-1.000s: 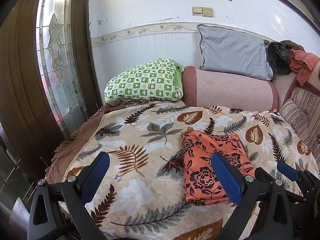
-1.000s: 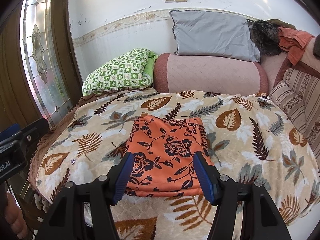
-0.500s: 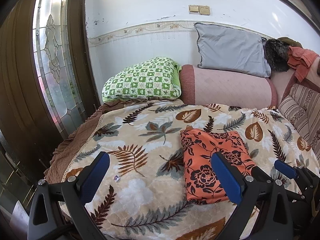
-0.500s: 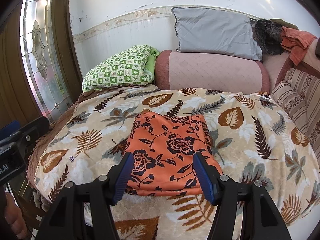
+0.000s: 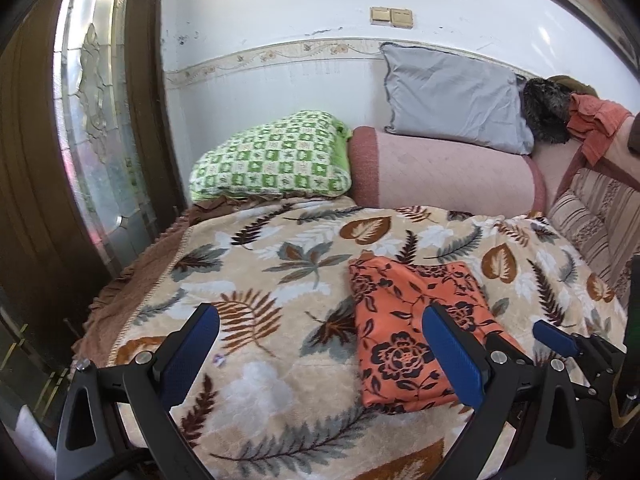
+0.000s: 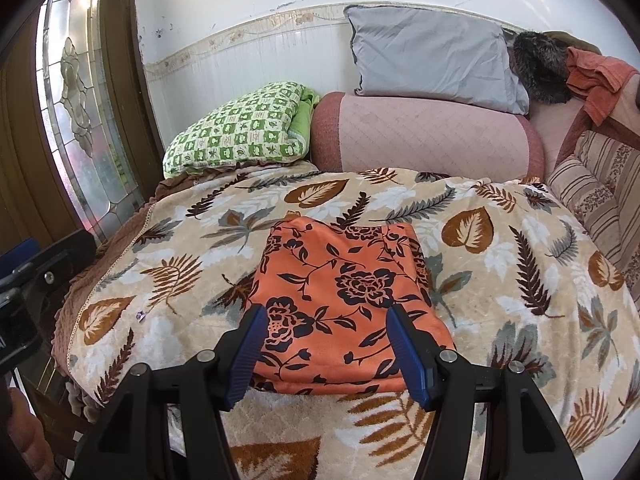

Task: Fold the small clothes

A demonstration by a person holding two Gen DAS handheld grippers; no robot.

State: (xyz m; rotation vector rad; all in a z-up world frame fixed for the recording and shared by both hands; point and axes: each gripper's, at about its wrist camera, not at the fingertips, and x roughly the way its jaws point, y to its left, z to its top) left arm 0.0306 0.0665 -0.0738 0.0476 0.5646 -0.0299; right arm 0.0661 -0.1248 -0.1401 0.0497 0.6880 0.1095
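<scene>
Folded orange floral garment (image 6: 340,304) lying flat on the leaf-print blanket (image 6: 500,280), both grippers apart above its near edge.

In the right wrist view the garment fills the centre, long axis running 6 to 12 o'clock, its narrower end toward the pink bolster (image 6: 424,136) at 12. The right gripper (image 6: 328,344) has jaws spread, holding nothing. The left gripper (image 5: 320,344) stands wide, empty, with the garment at its 3 o'clock side.

Left claw (image 5: 320,344) jaws wide apart, empty; right claw (image 6: 326,340) jaws parted, empty, angled downward.
</scene>
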